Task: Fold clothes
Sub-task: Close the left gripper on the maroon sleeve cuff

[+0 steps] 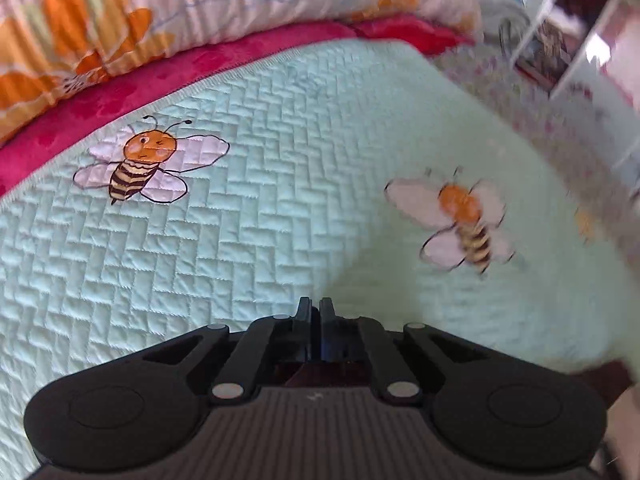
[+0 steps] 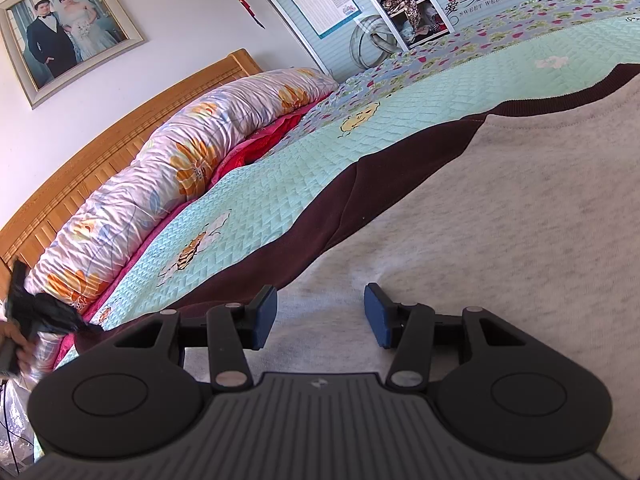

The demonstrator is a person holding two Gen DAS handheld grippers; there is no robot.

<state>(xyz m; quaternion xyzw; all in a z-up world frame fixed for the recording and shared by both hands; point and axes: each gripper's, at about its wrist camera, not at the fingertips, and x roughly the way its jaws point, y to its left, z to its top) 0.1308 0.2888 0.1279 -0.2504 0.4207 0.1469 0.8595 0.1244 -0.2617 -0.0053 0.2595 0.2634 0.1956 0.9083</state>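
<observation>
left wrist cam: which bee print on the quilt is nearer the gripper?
The blurred bee on the right of the mint quilt; it sits lower in frame, closer to the shut left gripper. The sharp bee lies farther up by the red edge.

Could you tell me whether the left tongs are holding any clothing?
No, the left tongs are shut with nothing between them, above the bare mint bee-print quilt.

Daylight fills a bedroom: a wooden headboard [image 2: 120,128] against a white wall [image 2: 172,16], a framed photo [image 2: 68,28] above, a glass-fronted wardrobe [image 2: 400,4] beyond the bed [image 2: 280,184].
</observation>
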